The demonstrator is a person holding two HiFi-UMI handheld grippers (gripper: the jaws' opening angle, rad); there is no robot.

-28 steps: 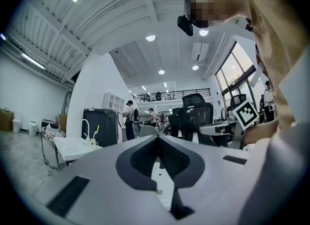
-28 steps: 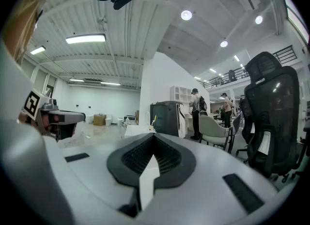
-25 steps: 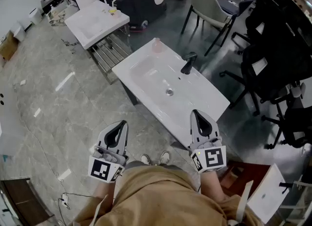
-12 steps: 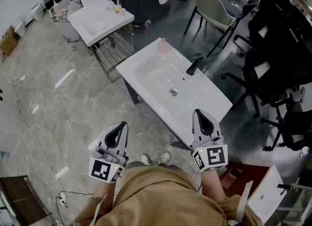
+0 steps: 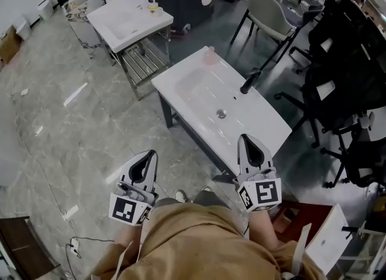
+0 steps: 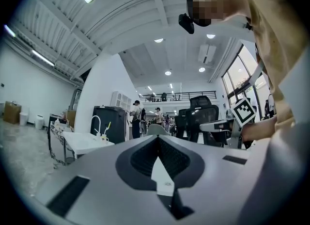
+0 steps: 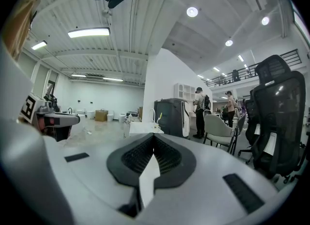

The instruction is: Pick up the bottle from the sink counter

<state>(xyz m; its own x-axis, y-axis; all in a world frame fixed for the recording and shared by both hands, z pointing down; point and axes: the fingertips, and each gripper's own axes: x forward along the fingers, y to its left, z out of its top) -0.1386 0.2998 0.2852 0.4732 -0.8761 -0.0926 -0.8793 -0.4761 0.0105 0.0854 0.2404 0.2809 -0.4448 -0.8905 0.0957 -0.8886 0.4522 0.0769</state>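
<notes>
The left claw (image 5: 149,157) and the right claw (image 5: 248,145) are closest to the person. Each is pressed together with nothing between its jaws, and both are at the near end of the white rectangular sink worktop (image 5: 265,123). A black tap (image 5: 250,81) stands along that worktop's right edge. The small pale pink bottle (image 5: 209,56) sits at its far corner, well apart from both claws.

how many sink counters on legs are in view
2. The near sink counter stands mid-frame in the head view, with a black tap. The far sink counter is at upper left. Others may be hidden out of frame.
</notes>
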